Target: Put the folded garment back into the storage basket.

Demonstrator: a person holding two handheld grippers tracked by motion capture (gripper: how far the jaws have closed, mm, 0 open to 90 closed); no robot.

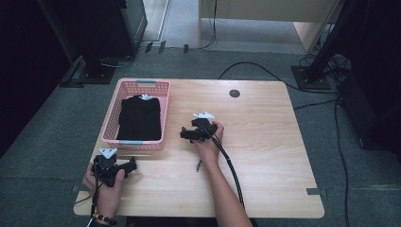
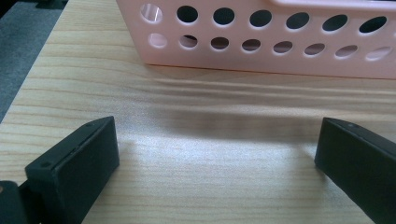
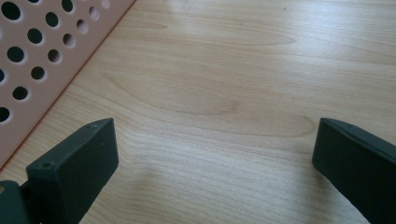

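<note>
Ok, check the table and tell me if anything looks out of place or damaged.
Nothing stands out. The pink basket sits flat at the table's left side with black clothing lying inside it. Both tongs, left and right, are open over bare wood, holding nothing.

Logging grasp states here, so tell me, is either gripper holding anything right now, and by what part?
Nothing is held. The left gripper and right gripper both have jaws wide apart over bare table, beside the pink basket.
</note>
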